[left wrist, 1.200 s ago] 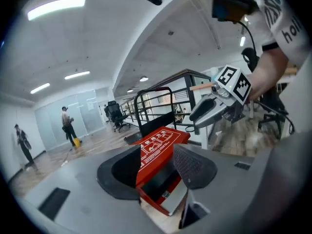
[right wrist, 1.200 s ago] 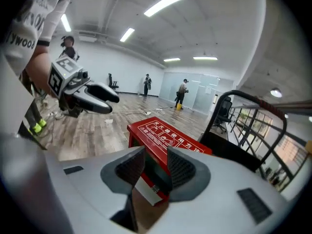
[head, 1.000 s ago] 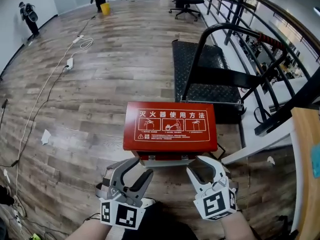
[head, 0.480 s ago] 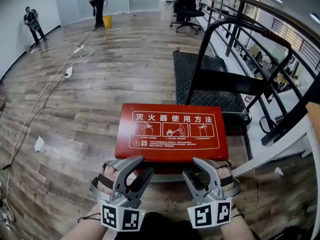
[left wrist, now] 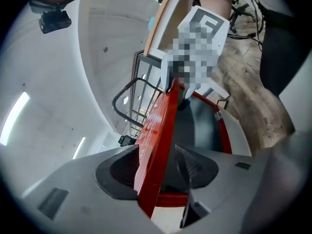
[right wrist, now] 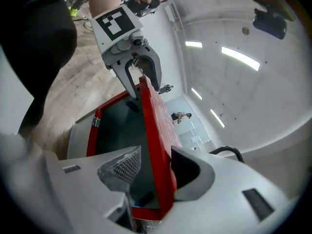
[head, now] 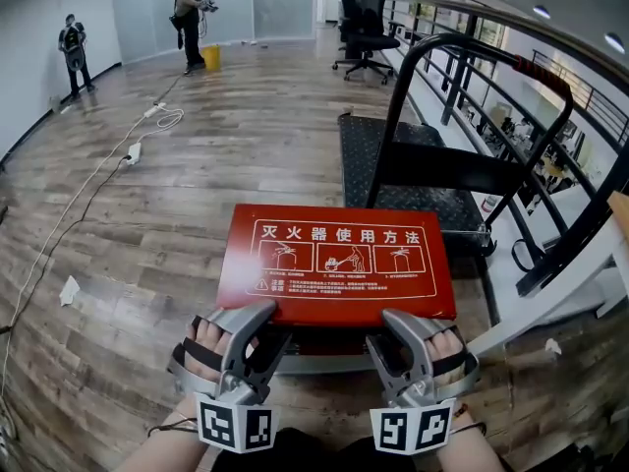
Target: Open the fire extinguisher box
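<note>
Head view, red lid (head: 336,262) closer, larger

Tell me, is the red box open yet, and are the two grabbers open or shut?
Lid: lifted part way at the front, not fully open.
Left gripper: open, jaws have just been opening, lid edge between them.
Right gripper: open, jaws have just been opening, lid edge between them.
Cart: standing, handle upright.
</note>
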`<action>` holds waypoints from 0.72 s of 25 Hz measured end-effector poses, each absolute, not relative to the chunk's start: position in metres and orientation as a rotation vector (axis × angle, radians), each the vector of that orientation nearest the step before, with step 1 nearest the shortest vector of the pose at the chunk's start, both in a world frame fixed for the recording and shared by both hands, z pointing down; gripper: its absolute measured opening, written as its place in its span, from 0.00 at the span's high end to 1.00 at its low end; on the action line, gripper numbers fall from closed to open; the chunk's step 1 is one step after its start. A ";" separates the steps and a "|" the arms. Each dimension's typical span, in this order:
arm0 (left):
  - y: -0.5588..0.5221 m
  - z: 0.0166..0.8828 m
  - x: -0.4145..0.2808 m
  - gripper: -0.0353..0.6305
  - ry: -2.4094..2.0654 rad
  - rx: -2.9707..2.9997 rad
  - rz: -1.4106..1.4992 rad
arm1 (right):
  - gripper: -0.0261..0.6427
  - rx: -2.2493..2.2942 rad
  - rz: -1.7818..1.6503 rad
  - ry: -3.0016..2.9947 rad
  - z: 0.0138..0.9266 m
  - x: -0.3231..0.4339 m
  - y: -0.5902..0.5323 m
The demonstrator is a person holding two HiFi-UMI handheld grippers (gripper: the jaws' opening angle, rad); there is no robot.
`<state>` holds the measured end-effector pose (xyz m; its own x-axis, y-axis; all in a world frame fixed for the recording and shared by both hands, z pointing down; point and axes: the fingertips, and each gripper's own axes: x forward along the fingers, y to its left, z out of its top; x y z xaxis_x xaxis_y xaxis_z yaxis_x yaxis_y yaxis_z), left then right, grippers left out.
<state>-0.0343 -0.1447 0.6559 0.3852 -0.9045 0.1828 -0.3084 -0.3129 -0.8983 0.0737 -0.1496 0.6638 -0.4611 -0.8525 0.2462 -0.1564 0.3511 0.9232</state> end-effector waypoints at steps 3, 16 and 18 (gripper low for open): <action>-0.151 0.661 -0.036 0.64 1.050 -1.783 -0.941 | 0.70 0.896 -1.201 -1.790 0.665 0.077 -0.155; -0.147 0.631 -0.037 0.64 1.056 -1.799 -0.854 | 0.72 0.987 -1.143 -1.878 0.638 0.082 -0.153; -0.146 0.622 -0.037 0.64 1.063 -1.799 -0.839 | 0.72 0.995 -1.155 -1.879 0.628 0.081 -0.152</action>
